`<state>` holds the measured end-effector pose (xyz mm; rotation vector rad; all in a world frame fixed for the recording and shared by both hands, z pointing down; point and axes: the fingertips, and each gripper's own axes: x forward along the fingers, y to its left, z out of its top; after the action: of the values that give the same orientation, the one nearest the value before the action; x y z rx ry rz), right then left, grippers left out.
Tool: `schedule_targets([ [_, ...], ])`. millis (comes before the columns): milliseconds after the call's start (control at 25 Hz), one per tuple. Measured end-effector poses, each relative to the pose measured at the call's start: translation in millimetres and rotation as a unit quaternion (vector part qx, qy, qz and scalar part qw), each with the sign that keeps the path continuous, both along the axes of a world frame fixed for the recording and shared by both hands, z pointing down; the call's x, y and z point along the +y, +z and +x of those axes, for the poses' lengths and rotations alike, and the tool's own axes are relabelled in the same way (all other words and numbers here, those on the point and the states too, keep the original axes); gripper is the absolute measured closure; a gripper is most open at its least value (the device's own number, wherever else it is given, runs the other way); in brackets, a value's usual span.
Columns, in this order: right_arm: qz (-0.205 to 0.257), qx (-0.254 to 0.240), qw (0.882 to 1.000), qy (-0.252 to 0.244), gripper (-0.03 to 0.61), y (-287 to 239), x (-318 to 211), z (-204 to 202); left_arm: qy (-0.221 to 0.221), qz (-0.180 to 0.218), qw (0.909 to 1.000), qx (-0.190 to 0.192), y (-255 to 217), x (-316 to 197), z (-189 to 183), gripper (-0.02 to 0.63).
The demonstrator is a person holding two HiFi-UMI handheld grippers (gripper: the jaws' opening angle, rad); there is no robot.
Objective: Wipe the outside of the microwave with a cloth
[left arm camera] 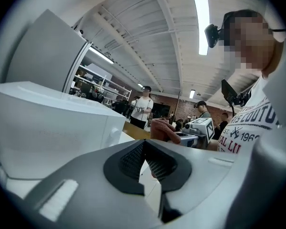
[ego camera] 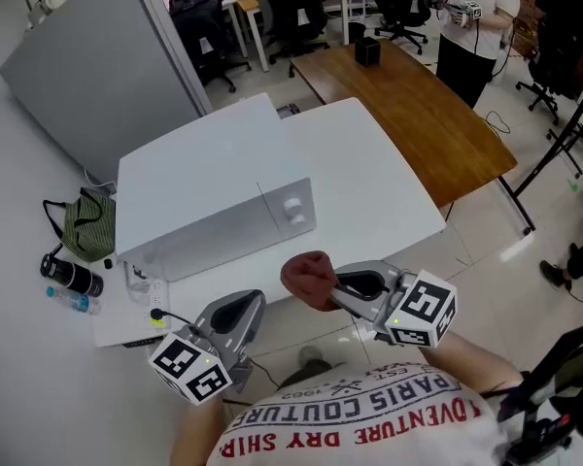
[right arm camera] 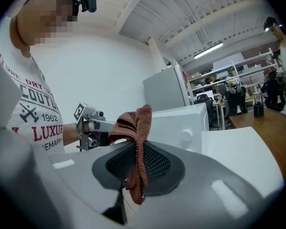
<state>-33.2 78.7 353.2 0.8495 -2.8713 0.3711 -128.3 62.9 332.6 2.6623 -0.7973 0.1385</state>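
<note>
White microwave (ego camera: 209, 187) sits on the table (ego camera: 369, 173). The right tongs (ego camera: 338, 287) are clamped on the cloth (ego camera: 308, 280), near the table's front edge, apart from microwave. The left tongs (ego camera: 247, 307) are closed, empty.

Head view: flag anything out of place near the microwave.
Nothing spilled or damaged. The microwave door is shut; the cloth is clamped in the right gripper. Only clutter: a green bag and two bottles lying on their sides left of the microwave.

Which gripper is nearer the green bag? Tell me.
Left. The left gripper sits right of the green bag; the right gripper, holding the cloth, is farther right.
</note>
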Motion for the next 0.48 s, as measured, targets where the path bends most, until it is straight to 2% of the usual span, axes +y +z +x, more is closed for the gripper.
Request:
schedule_targets([
  [240,-0.015,-0.023,0.999,-0.024,0.541,-6.2,17.1,-13.1,-0.005,0.017,0.9998,-0.009,-8.9,25.3,-4.1,0.612],
  [480,-0.011,-0.018,0.999,-0.028,0.543,-10.9,24.5,-27.3,0.010,0.021,0.9997,-0.006,-13.8,38.8,-6.2,0.612],
])
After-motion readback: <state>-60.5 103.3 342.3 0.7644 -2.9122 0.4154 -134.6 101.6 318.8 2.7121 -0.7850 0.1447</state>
